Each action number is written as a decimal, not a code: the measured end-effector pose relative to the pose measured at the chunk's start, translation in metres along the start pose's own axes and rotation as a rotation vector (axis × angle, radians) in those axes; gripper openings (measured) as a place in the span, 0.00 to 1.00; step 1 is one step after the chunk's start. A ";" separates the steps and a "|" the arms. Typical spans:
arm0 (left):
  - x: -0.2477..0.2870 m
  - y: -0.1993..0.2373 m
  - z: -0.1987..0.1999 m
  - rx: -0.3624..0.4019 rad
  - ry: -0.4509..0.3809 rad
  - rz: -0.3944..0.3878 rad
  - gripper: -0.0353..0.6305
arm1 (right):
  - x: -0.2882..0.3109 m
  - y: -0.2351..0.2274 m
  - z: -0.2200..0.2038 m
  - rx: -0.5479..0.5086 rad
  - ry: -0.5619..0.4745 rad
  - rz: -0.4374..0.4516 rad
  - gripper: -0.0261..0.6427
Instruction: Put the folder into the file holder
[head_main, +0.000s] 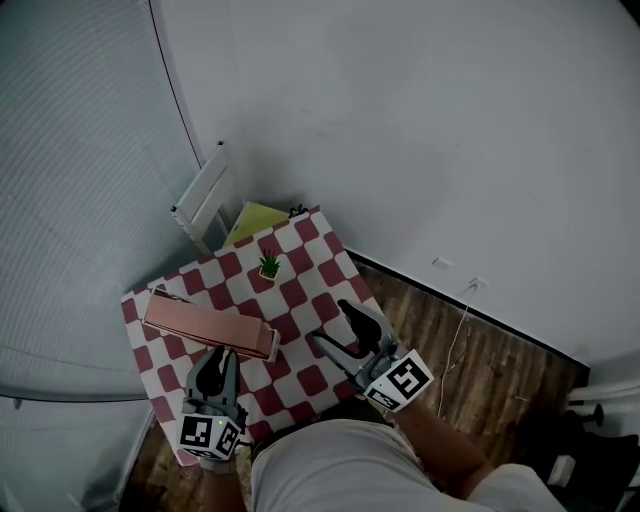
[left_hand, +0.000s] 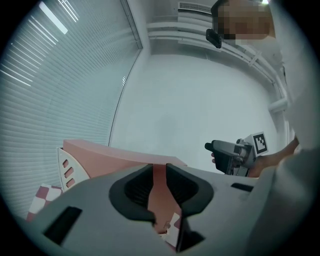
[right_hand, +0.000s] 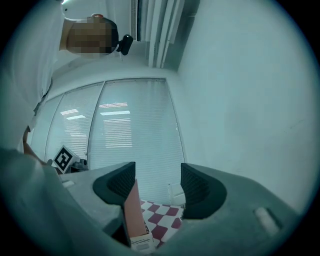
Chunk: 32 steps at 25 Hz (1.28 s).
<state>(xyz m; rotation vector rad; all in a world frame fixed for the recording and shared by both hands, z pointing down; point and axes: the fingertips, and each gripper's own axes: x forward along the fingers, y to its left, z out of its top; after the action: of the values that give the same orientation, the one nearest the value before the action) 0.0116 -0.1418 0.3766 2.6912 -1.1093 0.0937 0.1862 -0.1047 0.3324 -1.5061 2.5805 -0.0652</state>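
My left claw (left_hand: 159, 175) is closed narrow on the pink folder (head_main: 205, 327); in the left gripper view the pink board fills the slim gap between the two dark pads. I grip it by its near long side. In the head view the folder lies nearly flat over the left half of the worktop (head_main: 300, 295), which wears a red and white checked cloth. It runs from the left edge toward the middle of the near edge. My right claw (right_hand: 157, 182) stands wide, with its pads well apart. It is over the near right part of the worktop, and its tips point toward the folder's right end. In the right gripper view that end shows low down, just beside the inner face of one pad, but I cannot tell whether it touches. The other pad is clear of it. The white file holder (head_main: 203, 193) stands at the far left corner of the worktop, well apart from the folder. A yellow-green sheet (head_main: 255, 218) is just beside it on the far edge. A small potted plant (head_main: 269, 266) sits on the cloth near that far edge, between the folder and the sheet.
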 end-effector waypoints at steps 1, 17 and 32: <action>0.000 -0.001 -0.001 0.000 0.001 -0.007 0.15 | -0.002 0.001 0.000 -0.001 0.002 -0.009 0.46; -0.002 -0.017 -0.010 0.007 0.028 -0.073 0.17 | -0.021 0.032 -0.017 -0.021 0.086 -0.036 0.46; -0.007 -0.011 -0.015 -0.005 0.032 -0.060 0.17 | -0.015 0.038 -0.026 -0.023 0.120 -0.028 0.45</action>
<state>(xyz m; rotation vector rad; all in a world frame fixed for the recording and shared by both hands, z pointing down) 0.0152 -0.1257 0.3884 2.7055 -1.0176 0.1235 0.1566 -0.0743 0.3551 -1.5935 2.6611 -0.1330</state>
